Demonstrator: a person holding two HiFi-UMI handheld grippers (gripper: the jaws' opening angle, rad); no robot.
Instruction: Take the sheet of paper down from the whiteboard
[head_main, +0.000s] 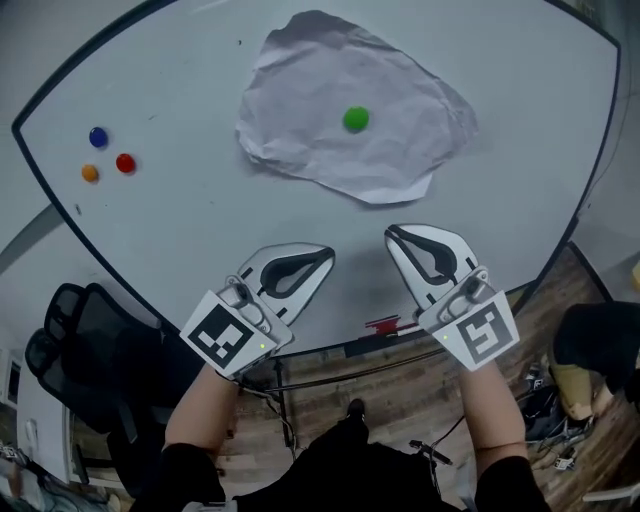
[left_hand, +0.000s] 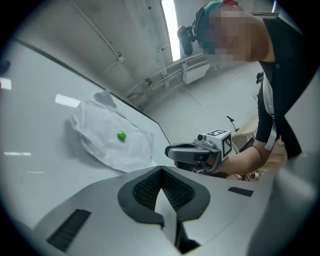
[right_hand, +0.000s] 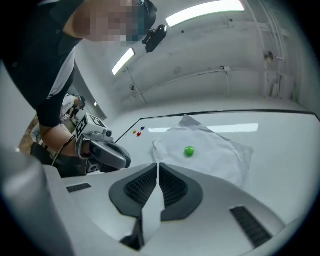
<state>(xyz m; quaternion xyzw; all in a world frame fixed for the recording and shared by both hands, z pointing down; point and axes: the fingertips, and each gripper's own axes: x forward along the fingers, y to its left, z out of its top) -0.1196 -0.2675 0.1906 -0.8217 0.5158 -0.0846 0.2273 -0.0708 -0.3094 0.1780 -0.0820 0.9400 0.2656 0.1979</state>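
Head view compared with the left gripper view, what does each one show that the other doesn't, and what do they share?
Only the head view shows the black chair and the left claw from outside, with its marker cube. Only the left gripper view shows the ceiling light. Both show the crumpled paper pinned to the whiteboard by a green magnet, plus the right claw.

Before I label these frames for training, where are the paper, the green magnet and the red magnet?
paper (head_main: 300, 110), head view, crumpled left part.
green magnet (head_main: 356, 119), head view, its centre.
red magnet (head_main: 125, 163), head view, its centre.
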